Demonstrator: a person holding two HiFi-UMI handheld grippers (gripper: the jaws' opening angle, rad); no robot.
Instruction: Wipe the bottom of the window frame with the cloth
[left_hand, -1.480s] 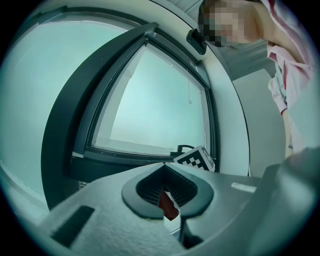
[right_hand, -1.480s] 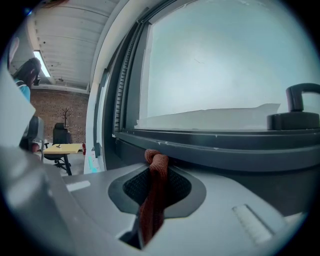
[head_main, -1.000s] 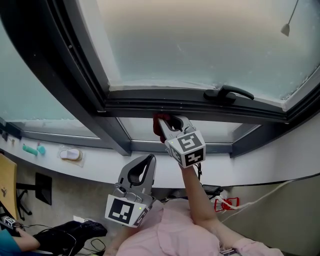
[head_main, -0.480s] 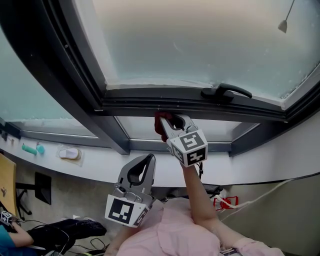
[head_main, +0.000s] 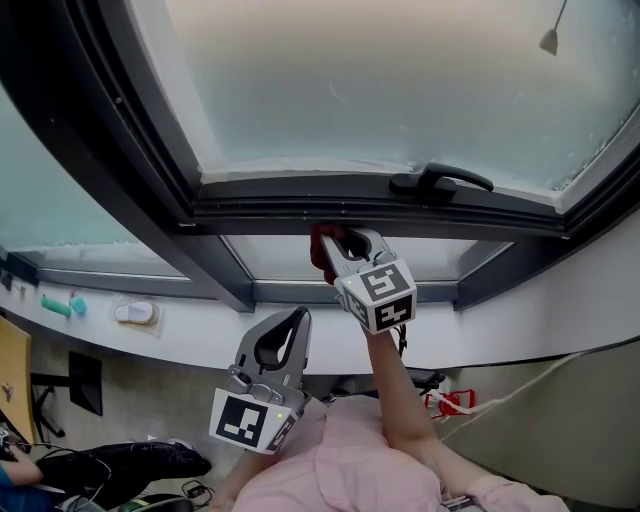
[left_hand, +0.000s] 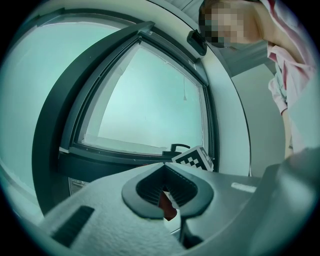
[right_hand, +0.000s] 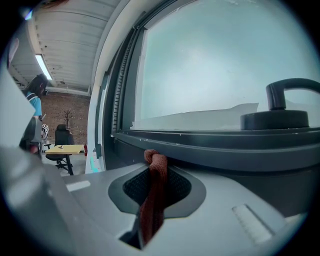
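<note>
Cloth (right_hand: 152, 200): red, bunched into a thick rope-like fold, clamped between the jaws of the right gripper (right_hand: 155, 186). Pokes out past the tips as a small knot, touching or all but touching the window frame (right_hand: 210, 146) along its bottom rail. In the head view, sits well left of the handle (head_main: 441, 182), nearer the frame's lower left corner than its lower right.

Right gripper (head_main: 341, 247) raised to the rail, jaws pressed in on the cloth (head_main: 322, 244), tail of fabric hanging down between them.

Left gripper (head_main: 284, 341) low and well apart from the window frame (head_main: 350, 196), jaws together, nothing between them; red seen through their gap in the left gripper view is the far cloth, not a held thing.

Handling, by judgement: soft, light, limp; no risk of breakage. Likely to fold over or drag back into the jaws under friction, so only the small exposed knot does the wiping. Best held near the bunch, as now, with enough left proud of the tips. Hard jaw tips could scrape the rail if pressed too firmly.
</note>
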